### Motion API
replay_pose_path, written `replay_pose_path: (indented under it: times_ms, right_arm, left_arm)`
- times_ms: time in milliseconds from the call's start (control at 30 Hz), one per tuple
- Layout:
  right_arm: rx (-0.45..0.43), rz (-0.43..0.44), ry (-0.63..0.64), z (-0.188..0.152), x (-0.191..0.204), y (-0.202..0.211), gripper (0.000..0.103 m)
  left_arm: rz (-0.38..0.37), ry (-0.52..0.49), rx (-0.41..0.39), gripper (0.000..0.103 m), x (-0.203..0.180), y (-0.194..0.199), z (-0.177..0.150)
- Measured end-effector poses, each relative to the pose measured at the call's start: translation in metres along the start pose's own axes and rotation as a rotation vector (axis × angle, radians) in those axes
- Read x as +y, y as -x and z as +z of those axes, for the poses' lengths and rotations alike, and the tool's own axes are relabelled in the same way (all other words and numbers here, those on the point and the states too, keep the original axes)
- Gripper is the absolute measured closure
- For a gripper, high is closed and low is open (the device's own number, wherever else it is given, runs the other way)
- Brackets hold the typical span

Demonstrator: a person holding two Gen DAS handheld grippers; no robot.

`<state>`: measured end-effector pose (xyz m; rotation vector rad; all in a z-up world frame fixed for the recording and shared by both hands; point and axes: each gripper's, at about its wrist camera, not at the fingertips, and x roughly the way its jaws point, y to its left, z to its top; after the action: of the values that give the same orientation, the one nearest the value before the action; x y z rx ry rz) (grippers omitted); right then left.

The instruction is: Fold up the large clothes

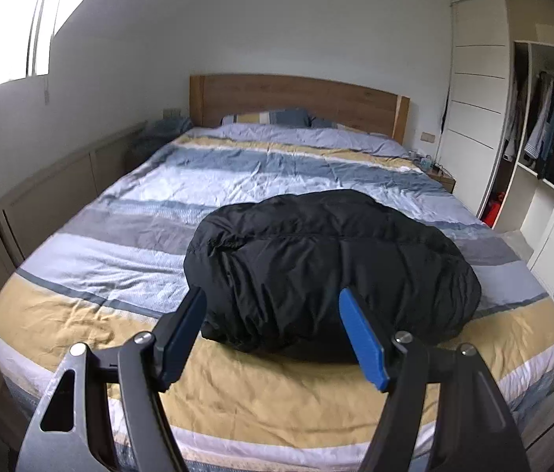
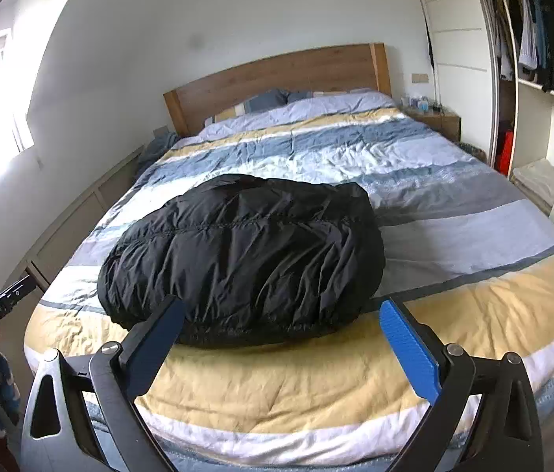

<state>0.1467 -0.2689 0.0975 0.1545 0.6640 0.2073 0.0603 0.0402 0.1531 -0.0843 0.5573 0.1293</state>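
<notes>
A black puffy jacket [image 1: 328, 271] lies in a compact folded bundle on the striped bed [image 1: 119, 314], near the foot end. It also shows in the right wrist view [image 2: 241, 255]. My left gripper [image 1: 273, 299] is open and empty, held above the foot of the bed just short of the jacket. My right gripper [image 2: 281, 306] is open and empty too, at the jacket's near edge. Neither gripper touches the cloth. The bed also shows in the right wrist view [image 2: 493, 314].
A wooden headboard [image 1: 296, 98] and pillows [image 1: 269, 117] are at the far end. An open wardrobe [image 1: 544, 126] with hanging clothes stands to the right. A nightstand [image 2: 434, 118] is beside the bed. Low cabinets [image 1: 52, 204] run along the left wall under a window [image 1: 5, 31].
</notes>
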Motion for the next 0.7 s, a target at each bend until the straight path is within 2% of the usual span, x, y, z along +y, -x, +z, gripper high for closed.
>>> replay_pose_path:
  times_ms: [100, 200, 333, 700]
  right_arm:
    - [-0.022, -0.001, 0.005, -0.01, 0.008, 0.015, 0.003]
    - [-0.033, 0.016, 0.008, -0.019, 0.015, 0.025, 0.003]
    - [-0.055, 0.031, 0.017, -0.031, 0.026, 0.038, 0.002]
    - [-0.081, 0.039, 0.105, -0.052, 0.063, 0.052, 0.001]
  left_arm:
    - [0.025, -0.026, -0.035, 0.034, -0.017, 0.02, -0.01]
    - [0.018, -0.016, -0.042, 0.034, -0.026, 0.035, -0.018]
    - [0.088, -0.012, -0.066, 0.034, -0.034, 0.05, -0.024]
    - [0.111, -0.024, -0.112, 0.034, -0.042, 0.079, -0.033]
